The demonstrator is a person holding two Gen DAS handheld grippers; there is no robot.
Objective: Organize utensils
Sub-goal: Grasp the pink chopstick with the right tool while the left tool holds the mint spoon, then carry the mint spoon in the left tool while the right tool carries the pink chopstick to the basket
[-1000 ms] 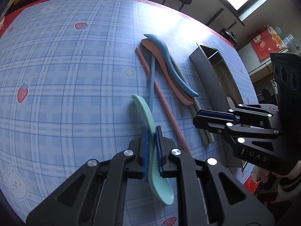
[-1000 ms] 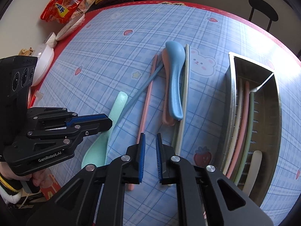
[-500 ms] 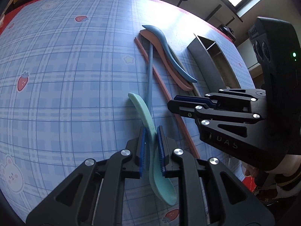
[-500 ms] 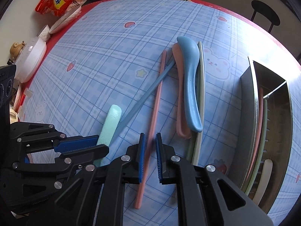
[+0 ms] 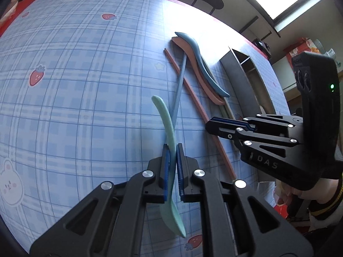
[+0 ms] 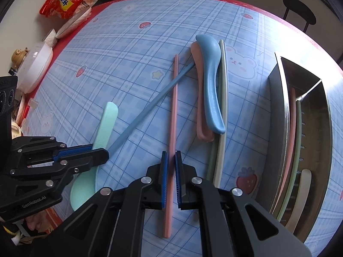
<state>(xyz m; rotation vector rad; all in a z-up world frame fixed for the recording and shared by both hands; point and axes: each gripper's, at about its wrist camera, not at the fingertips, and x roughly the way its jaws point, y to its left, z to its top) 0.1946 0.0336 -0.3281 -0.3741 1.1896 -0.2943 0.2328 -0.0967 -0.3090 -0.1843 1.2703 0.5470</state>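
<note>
currently the pick-up step looks in hand: the left gripper (image 5: pixel 172 165) has its jaws clamped narrow on the mint spoon (image 5: pixel 169 128) at its handle, near six o'clock on the table (image 5: pixel 85 85), and next it needs carrying toward the metal organizer tray (image 6: pixel 278 111) at three o'clock. the right gripper (image 6: pixel 170 177) has a slim gap between its jaws straddling the pink chopstick (image 6: pixel 174 111); whether the pads touch it i cannot tell.
</note>
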